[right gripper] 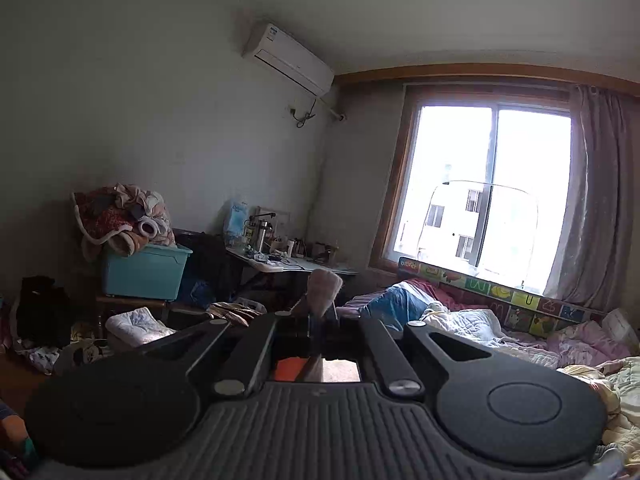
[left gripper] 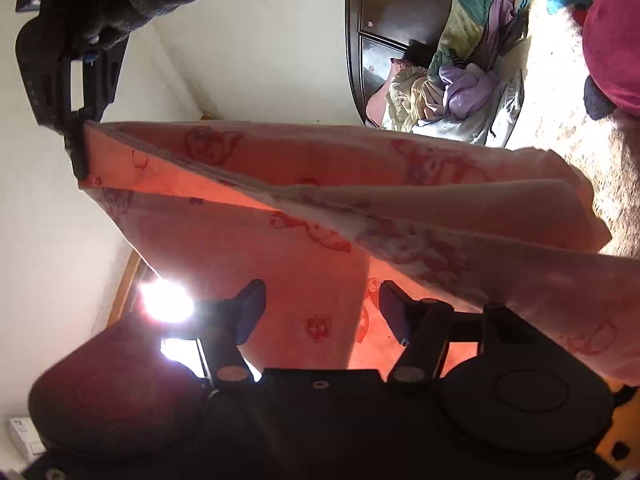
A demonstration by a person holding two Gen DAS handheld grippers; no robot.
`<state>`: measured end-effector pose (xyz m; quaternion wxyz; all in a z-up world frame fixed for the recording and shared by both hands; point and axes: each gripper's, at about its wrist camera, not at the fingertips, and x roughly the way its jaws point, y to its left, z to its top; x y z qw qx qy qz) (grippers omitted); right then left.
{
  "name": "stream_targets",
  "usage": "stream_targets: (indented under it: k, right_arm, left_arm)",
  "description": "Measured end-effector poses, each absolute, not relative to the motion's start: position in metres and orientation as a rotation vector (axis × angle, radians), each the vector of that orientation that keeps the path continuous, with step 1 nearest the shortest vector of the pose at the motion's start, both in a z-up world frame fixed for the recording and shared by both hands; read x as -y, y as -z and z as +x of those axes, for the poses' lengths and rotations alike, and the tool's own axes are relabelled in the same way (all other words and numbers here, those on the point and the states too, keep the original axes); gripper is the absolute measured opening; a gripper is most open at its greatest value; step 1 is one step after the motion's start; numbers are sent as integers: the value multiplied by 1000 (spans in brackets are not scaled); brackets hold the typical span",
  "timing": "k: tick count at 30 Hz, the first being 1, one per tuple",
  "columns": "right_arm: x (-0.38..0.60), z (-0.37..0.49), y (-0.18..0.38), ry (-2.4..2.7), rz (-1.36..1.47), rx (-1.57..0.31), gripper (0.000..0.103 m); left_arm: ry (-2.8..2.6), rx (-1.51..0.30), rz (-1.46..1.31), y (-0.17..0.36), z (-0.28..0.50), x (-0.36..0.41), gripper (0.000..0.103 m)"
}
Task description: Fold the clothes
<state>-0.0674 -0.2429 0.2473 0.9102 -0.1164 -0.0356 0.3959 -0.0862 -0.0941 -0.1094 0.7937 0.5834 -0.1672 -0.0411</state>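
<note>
A pink cloth with red cartoon prints point(left gripper: 304, 216) hangs in the air, folded over, in the left wrist view. My right gripper point(left gripper: 78, 148) is shut on its upper left corner; in the right wrist view a pink tuft of the cloth point(right gripper: 325, 284) sticks up from between its shut fingers point(right gripper: 320, 316). My left gripper point(left gripper: 322, 312) is open, its two fingertips point(left gripper: 250, 304) apart in front of the cloth's lower part, holding nothing.
A pile of crumpled clothes point(left gripper: 448, 92) lies on the bed by a dark wooden headboard point(left gripper: 372, 40). In the right wrist view there is a window point(right gripper: 492, 188), a cluttered desk point(right gripper: 288, 260), a teal bin point(right gripper: 144, 272) and bedding point(right gripper: 500, 328).
</note>
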Motion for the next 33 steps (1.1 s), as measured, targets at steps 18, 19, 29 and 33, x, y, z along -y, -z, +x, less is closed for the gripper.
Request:
stream_targets:
  k: [18, 19, 29, 33]
  right_arm:
    - [281, -65, -269, -743, -275, 103, 5]
    - [284, -65, -267, -743, -267, 101, 5]
    - [303, -49, -260, -750, -184, 115, 5]
    - [300, -38, -238, -767, -175, 71, 5]
  left_arm:
    - [174, 238, 497, -91, -102, -23, 2]
    - [182, 235, 475, -102, -101, -31, 2]
    - [193, 221, 371, -175, -88, -79, 2]
    - [198, 158, 363, -157, -84, -77, 2]
